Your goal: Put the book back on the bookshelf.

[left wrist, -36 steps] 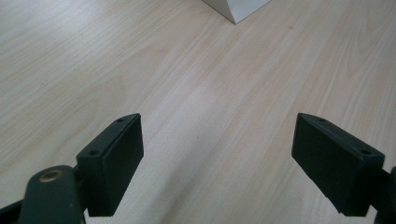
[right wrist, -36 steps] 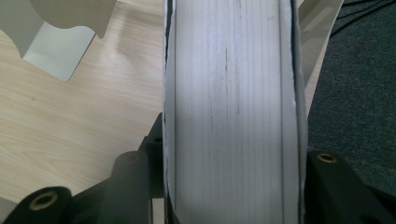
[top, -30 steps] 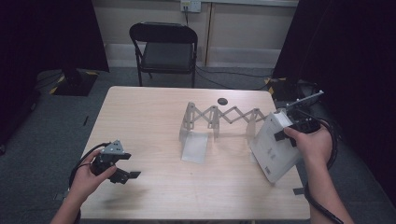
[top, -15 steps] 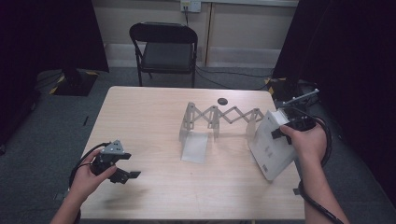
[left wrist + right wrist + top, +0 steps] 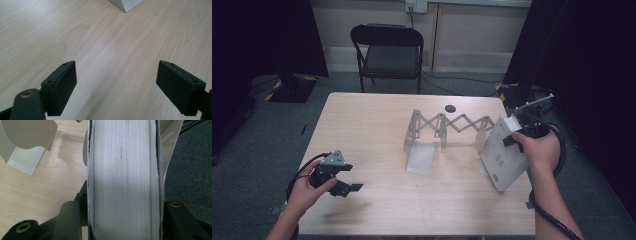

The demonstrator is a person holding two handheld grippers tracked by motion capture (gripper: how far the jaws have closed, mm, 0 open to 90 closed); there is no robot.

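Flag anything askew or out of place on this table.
The thick white book leans tilted at the table's right edge, clamped in the right tongs, beside the extended white accordion book rack. Nothing looks spilled or damaged.

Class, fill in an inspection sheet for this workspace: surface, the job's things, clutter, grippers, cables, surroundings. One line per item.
Surface: pale wooden table, bare over most of its top.
Job's things: white book tilted at the table's right edge; expanding metal book rack standing mid-table.
Clutter: small dark round object near the far edge.
Grippers: right hand-held gripper shut on the white book, jaws pressing both covers; left hand-held gripper open, nothing between its jaws, at the table's near left.
Cables: a black cable trails along the right forearm; another loops by the left hand.
Surroundings: black folding chair behind the table, dark curtains either side, grey carpet.
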